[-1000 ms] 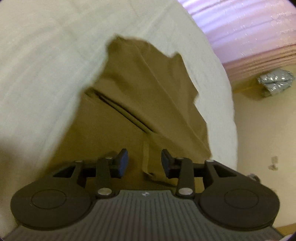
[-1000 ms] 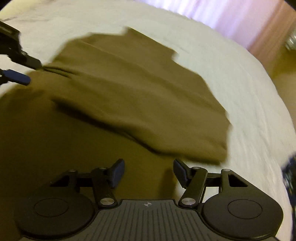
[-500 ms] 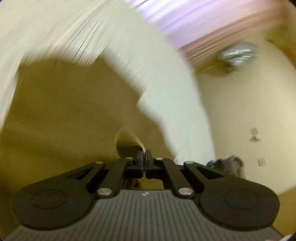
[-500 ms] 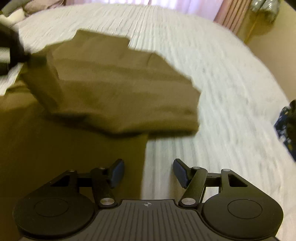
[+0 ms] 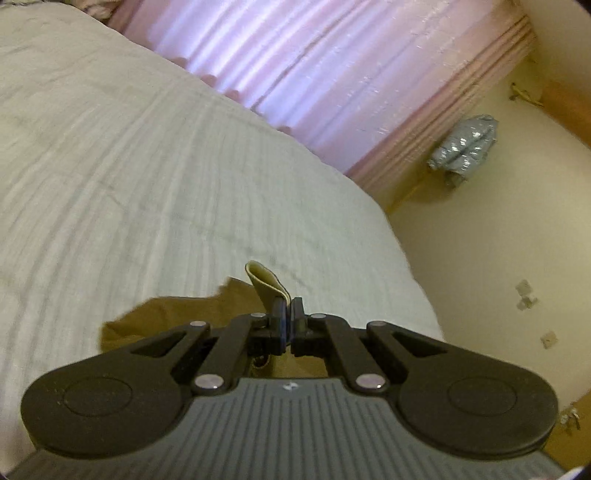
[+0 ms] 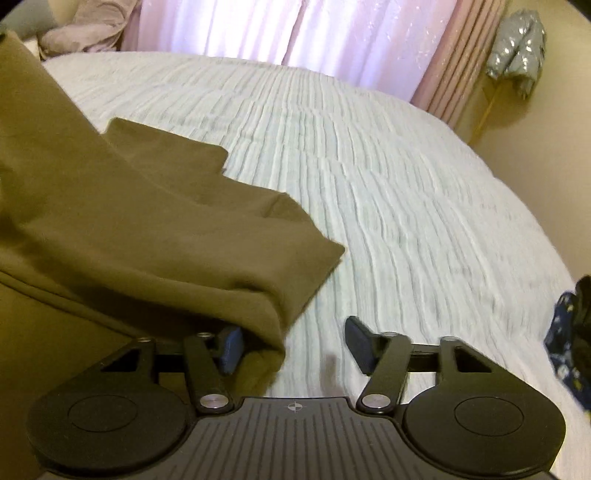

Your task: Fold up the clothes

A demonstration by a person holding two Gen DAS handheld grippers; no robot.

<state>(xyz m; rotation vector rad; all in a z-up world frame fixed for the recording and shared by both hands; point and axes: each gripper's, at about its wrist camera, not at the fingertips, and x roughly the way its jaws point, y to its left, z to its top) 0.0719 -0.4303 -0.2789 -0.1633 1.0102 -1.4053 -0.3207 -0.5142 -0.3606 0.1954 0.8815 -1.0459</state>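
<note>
White ribbed bed carries an olive garment, half doubled over, unfinished. Left gripper pinches its edge; right gripper, fingers wide, at 6 o'clock.

This was a bedroom in a home. A wide bed with a white ribbed bedspread filled most of both views. Behind it hung pale pink curtains with daylight coming through them. A silver puffy jacket hung against a cream wall, and a rumpled pillow lay at the bed's far corner.
</note>
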